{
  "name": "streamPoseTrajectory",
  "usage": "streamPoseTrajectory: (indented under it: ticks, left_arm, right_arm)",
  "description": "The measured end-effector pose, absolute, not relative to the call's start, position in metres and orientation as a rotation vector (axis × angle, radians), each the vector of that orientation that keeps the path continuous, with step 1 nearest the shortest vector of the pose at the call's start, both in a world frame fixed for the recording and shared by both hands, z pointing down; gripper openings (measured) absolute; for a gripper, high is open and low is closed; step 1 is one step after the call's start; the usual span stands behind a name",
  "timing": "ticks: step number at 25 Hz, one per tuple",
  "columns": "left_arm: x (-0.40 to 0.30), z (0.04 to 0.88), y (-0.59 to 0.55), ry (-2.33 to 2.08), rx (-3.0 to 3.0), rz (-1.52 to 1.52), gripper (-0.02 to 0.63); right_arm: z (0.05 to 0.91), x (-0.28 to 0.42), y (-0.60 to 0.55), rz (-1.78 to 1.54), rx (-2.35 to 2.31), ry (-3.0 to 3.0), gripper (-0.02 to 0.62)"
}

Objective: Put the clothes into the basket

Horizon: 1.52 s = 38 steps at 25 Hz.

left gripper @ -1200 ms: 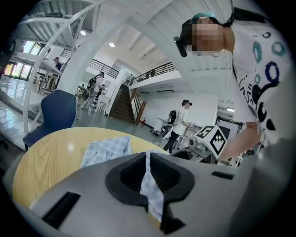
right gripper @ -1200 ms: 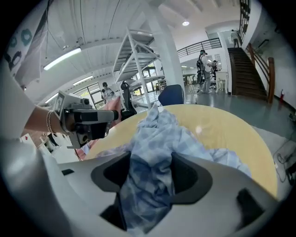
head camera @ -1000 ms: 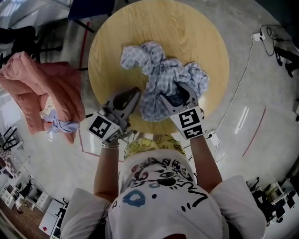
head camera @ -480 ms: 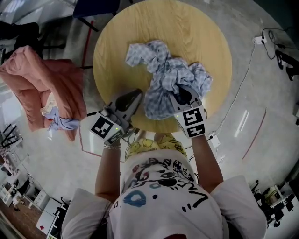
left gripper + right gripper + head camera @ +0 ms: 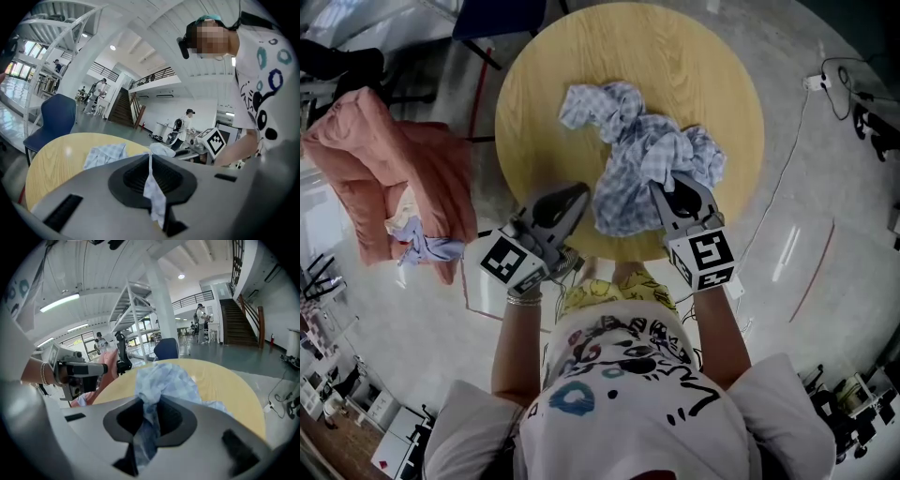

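My left gripper (image 5: 150, 157) pinches a thin, flat fold of the crumpled pale-blue checked cotton garment (image 5: 642, 155). My right gripper (image 5: 147, 404), whose jaws have just been closing, clamps a thicker bunched wad of it. The garment lies rumpled on the smooth round light-wood table (image 5: 581, 56). Beyond the table's left edge slumps the soft salmon-pink fabric basket (image 5: 431, 159).

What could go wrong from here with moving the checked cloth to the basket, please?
1. The left gripper pinches only a thin edge of the blue-and-white checked cloth, so it may slip free.
2. Most of the cloth lies bunched on the round wooden table; it may trail and miss the pink fabric basket.
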<state>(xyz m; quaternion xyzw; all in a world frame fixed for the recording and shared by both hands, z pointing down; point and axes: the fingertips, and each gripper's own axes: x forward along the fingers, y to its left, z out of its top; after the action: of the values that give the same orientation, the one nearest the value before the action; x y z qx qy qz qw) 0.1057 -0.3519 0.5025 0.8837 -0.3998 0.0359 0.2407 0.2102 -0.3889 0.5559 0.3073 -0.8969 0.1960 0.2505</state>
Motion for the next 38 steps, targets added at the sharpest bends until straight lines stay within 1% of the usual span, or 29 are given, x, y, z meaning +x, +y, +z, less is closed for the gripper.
streamPoseTrajectory:
  ticks: [9, 26, 38]
  left_arm:
    - [0.102, 0.467, -0.329, -1.086, 2.492, 0.110, 0.026]
    - [0.072, 0.396, -0.263, -1.104, 2.582, 0.042, 0.026]
    - [0.032, 0.357, -0.199, -1.141, 2.659, -0.008, 0.026]
  right_arm:
    - [0.488, 0.209, -0.375, 0.463, 0.898, -2.553, 0.075]
    - [0.374, 0.202, -0.320, 0.274, 1.030, -2.699, 0.075]
    - [0.323, 0.183, -0.252, 0.139, 1.105, -2.728, 0.075]
